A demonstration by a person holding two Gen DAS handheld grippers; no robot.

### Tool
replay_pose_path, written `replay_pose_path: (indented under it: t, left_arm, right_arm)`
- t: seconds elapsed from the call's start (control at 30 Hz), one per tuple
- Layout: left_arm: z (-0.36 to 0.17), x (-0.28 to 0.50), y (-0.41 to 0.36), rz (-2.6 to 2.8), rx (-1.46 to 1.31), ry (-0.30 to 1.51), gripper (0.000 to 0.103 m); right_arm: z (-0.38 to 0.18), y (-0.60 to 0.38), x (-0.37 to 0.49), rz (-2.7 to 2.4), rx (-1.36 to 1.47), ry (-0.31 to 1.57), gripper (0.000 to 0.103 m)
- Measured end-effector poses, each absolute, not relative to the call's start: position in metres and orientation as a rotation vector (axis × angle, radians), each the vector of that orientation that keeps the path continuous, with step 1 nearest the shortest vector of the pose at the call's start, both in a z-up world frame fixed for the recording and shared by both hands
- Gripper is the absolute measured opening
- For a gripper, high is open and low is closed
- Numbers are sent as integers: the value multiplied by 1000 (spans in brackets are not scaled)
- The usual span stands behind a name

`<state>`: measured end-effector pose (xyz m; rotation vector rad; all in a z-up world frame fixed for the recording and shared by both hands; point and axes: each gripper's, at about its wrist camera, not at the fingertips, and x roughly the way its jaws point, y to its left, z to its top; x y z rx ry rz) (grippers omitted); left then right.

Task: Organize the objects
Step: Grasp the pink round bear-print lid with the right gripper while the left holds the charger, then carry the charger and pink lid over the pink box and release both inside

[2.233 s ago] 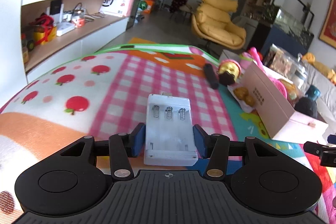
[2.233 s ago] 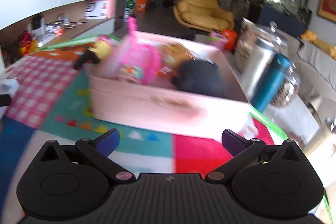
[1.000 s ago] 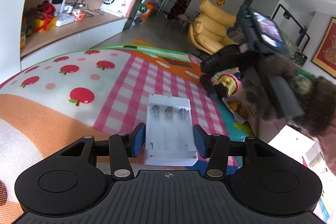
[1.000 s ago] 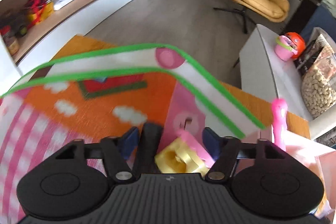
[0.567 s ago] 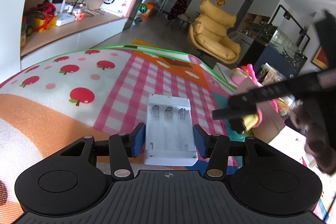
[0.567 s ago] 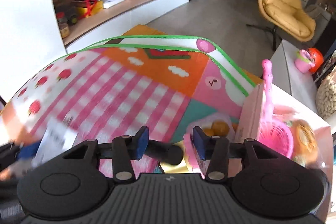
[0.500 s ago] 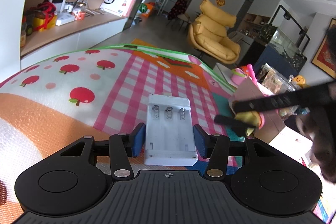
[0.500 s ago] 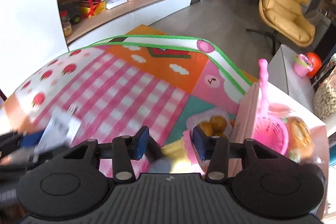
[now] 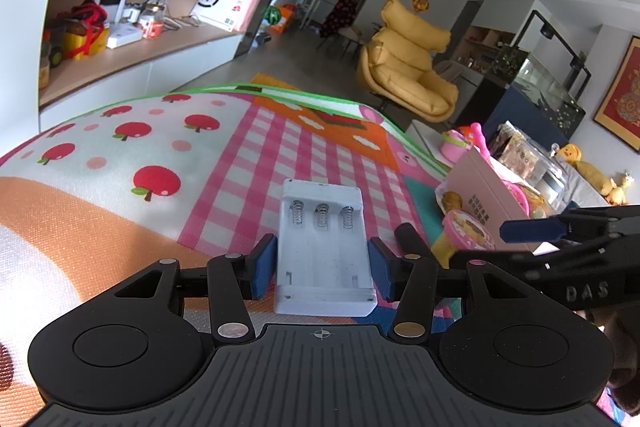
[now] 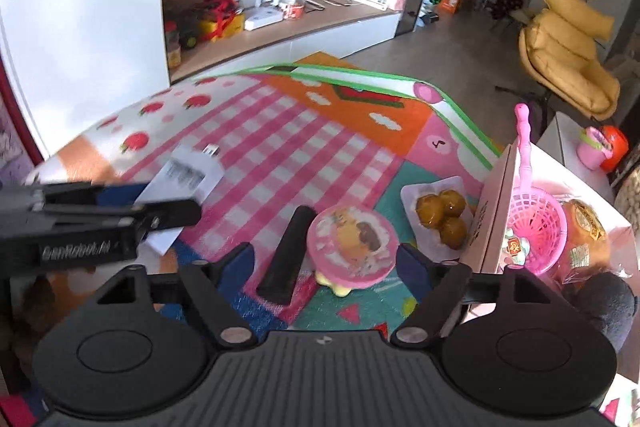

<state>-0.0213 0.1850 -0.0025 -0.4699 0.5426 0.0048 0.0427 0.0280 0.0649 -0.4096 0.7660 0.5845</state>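
My left gripper (image 9: 322,269) is shut on a white battery holder (image 9: 324,247) with three springs, held just above the patterned play mat (image 9: 160,155). The holder also shows in the right wrist view (image 10: 188,179). My right gripper (image 10: 324,261) is open above the mat. Between and just beyond its fingers lie a black stick (image 10: 286,257) and a pink-topped yellow toy (image 10: 352,241). Both show in the left wrist view, the stick (image 9: 412,241) and the toy (image 9: 466,231). The right gripper's blue fingertip (image 9: 532,229) reaches in from the right there.
A pink cardboard box (image 10: 492,215) at the right holds a pink basket (image 10: 536,223), a wrapped bun and a dark object. A packet of brown balls (image 10: 440,213) lies beside the box. A low shelf (image 10: 280,27) and a yellow armchair (image 9: 408,67) stand beyond the mat.
My right gripper swung to the stick and toy, closed around them and carried them back along the mat. Now its fingers are apart and both lie on the mat. The left gripper stayed still.
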Motion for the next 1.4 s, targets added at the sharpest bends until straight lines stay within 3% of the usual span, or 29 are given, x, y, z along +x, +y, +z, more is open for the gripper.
replay_pose_path:
  t: [0.37, 0.43, 0.47, 0.5, 0.87, 1.4]
  left_arm:
    - [-3, -21, 186, 5, -471, 543, 54]
    - [-3, -21, 186, 5, -470, 543, 54]
    - [-3, -21, 186, 5, -469, 543, 54]
    - [-2, -21, 186, 5, -469, 543, 54]
    - [4, -22, 170, 43, -389, 566, 54]
    - [52, -31, 73, -198, -251, 678, 54]
  right_arm:
    - [43, 27, 74, 519, -308, 814, 81]
    - [43, 26, 73, 513, -309, 809, 74]
    - [45, 25, 71, 517, -307, 808, 58]
    - [48, 24, 69, 523, -306, 812, 56]
    - [80, -20, 7, 548, -303, 690, 56]
    - [65, -140, -52, 444, -185, 593, 56]
